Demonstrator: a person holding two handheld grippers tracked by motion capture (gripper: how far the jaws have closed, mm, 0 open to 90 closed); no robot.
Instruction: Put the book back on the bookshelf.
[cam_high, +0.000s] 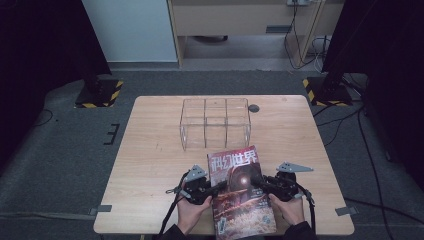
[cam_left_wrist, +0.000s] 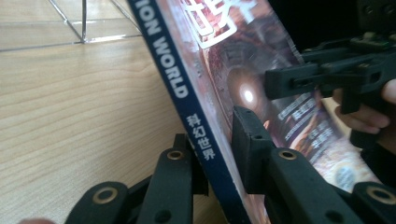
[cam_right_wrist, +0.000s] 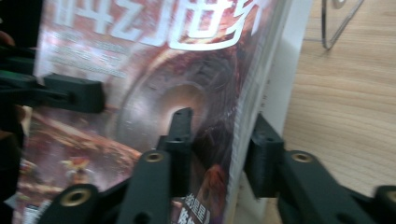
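**Both tools clamp one magazine, near bench edge**

Glossy red-brown science-fiction magazine with a dark blue spine and white cover lettering (cam_high: 240, 192) sits at the near middle of the light wooden bench (cam_high: 150, 150), top edge pointing toward the clear acrylic compartment box (cam_high: 215, 122), which stands just beyond it at bench centre.

Left tool (cam_high: 216, 188), black, two-jaw, held in the person's left hand (cam_high: 190, 210): jaws closed on the magazine's spine side. In the left gripper view (cam_left_wrist: 215, 154) one jaw is under the spine and one on the cover; magazine tilted up off the wood.

Right tool (cam_high: 256, 181), in the right hand (cam_high: 290, 207): jaws closed on the magazine's open page edge. In the right gripper view (cam_right_wrist: 219, 144) one jaw lies on the cover, the other behind the white page block.

Each tool shows in the other's view, pinching the opposite edge. Grey three-cornered plate (cam_high: 295, 167) tops the right tool. Grey floor around the bench; black-yellow striped stand bases (cam_high: 100, 92) behind.
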